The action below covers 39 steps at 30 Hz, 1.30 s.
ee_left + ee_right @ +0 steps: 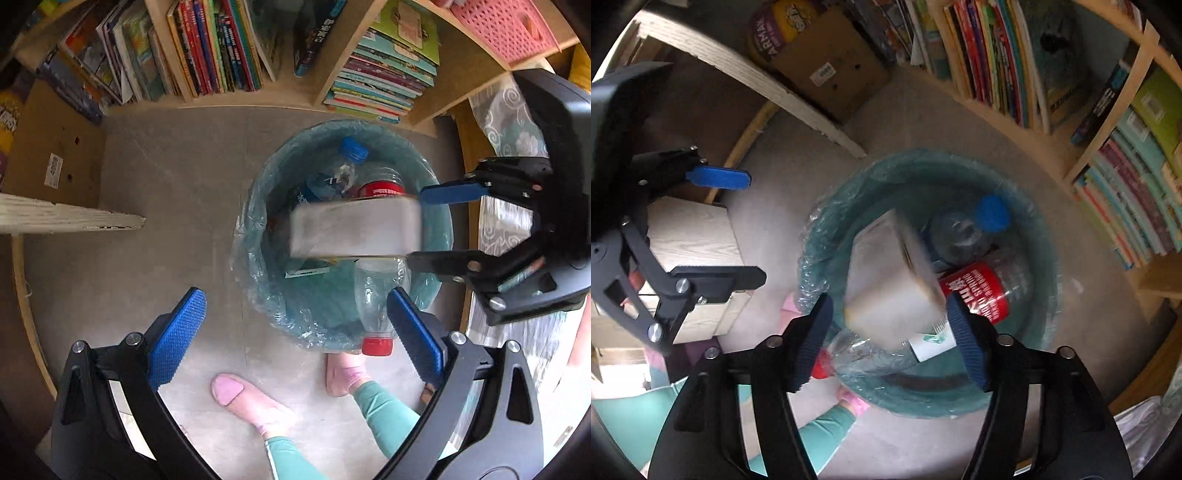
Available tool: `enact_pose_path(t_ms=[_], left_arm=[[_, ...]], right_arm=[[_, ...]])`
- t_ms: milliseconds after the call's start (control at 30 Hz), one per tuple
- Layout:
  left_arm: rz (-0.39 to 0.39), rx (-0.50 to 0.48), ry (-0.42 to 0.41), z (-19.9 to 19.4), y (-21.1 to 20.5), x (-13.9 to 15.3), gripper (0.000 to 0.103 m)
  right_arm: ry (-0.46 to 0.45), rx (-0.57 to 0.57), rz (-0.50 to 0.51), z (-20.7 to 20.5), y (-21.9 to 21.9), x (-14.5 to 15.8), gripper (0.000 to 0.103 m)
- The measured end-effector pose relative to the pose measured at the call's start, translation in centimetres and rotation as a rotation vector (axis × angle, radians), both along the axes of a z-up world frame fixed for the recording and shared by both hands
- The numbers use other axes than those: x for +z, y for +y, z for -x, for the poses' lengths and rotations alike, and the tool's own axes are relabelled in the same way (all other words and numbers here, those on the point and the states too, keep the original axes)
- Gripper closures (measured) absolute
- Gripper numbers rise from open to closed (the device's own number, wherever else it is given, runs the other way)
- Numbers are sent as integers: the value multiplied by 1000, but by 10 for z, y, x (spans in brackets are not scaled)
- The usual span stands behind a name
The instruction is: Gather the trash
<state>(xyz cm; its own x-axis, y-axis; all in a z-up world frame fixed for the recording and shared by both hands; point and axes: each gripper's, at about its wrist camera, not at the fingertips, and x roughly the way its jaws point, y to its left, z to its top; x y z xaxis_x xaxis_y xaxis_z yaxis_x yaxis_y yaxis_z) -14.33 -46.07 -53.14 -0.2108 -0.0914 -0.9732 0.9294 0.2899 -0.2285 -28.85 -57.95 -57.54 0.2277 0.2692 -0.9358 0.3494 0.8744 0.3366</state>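
A bin lined with a teal bag (245, 236) (809, 258) stands on the floor below both grippers. Inside lie a blue-capped bottle (345, 166) (964, 232), a red-labelled bottle (382, 189) (980, 291) and a clear bottle with a red cap (375, 306) (858, 350) leaning on the near rim. A blurred pale box (354, 229) (890, 280) hangs over the bin's mouth, just beyond my right gripper (889, 306) (419, 226). Its jaws stand open, with a gap between the pads and the box. My left gripper (295, 314) (755, 227) is open and empty beside the bin.
Bookshelves (221, 48) (997, 55) full of books curve behind the bin. A cardboard box (51, 147) (827, 70) sits to the left, near a pale wooden board (70, 218). A small wooden cabinet (694, 251) stands near. A person's feet in pink socks (251, 402) are by the bin.
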Motion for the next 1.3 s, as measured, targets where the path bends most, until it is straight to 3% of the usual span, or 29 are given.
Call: enact_pose_path(t_ms=[333,500,600,800,967,1067,1300], left_arm=[[33,-53,-7,12,0,32,7],[44,-66,-10,17,0,64,7],[61,-87,-18,24,-1,101,7],[131,-154,-70,48,-8,203,7],[204,-161,-63,61,-13,281,7],[231,-187,-152,71,-12,321,7],[322,-129,-161,71,8,400,7]], right_arm=[[7,-8,34,24,-10,50,34],[-5,-9,34,33,-11,88,34],[-21,-7,59,39,-9,125,34],[-98,-27,103,54,-10,233,34],[-158,-51,169,69,-9,315,34],[-201,-88,198,78,-8,354,34],[-290,-83,281,82,-1,440,33]])
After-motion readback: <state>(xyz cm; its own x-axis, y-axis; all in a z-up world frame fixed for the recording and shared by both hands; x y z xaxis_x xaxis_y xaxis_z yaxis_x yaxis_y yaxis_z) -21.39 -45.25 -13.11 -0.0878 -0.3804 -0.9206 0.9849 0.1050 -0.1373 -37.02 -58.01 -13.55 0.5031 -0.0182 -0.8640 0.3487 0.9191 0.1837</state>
